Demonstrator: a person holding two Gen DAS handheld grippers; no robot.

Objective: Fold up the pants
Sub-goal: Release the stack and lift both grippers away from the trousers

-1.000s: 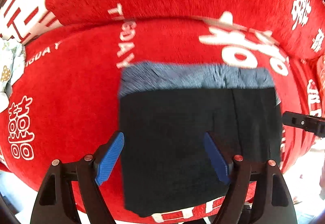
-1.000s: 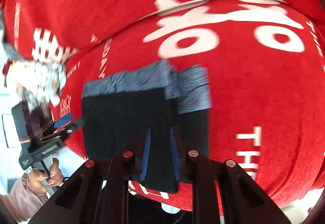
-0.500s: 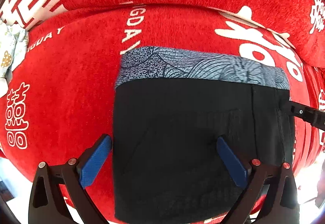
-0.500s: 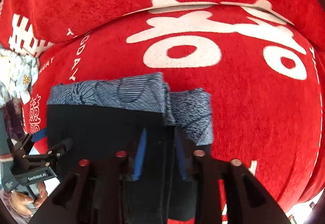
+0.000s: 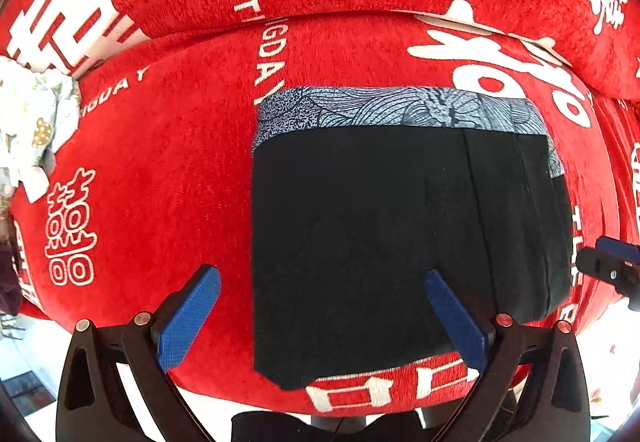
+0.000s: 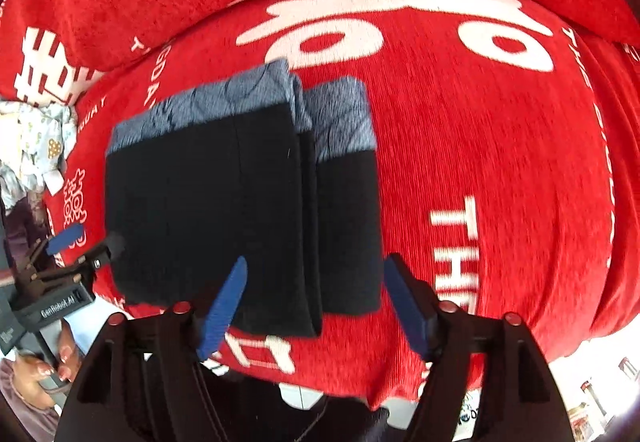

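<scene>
Black knit pants (image 5: 360, 242), grey patterned waistband (image 5: 400, 113) at the far edge, lie folded into a compact rectangle on the red cover (image 5: 160, 161), near its front edge. Judged soft, light and limp: layers would slide if lifted by one corner. Best hold is the thick folded near edge, pinching all layers together, or both near corners at once.

Left gripper (image 5: 320, 318): fingers spread wide, holding nothing, hovering over the near left part of the pants. Right gripper (image 6: 316, 306): released too, jaws apart around the near edge of the fold, not gripping.

Left view shows the top as one flat panel with seams at right. Right view reveals what that hides: a stepped second layer (image 6: 348, 201) protruding on the right side. It also shows a pale printed cloth (image 6: 36, 141) far left.
</scene>
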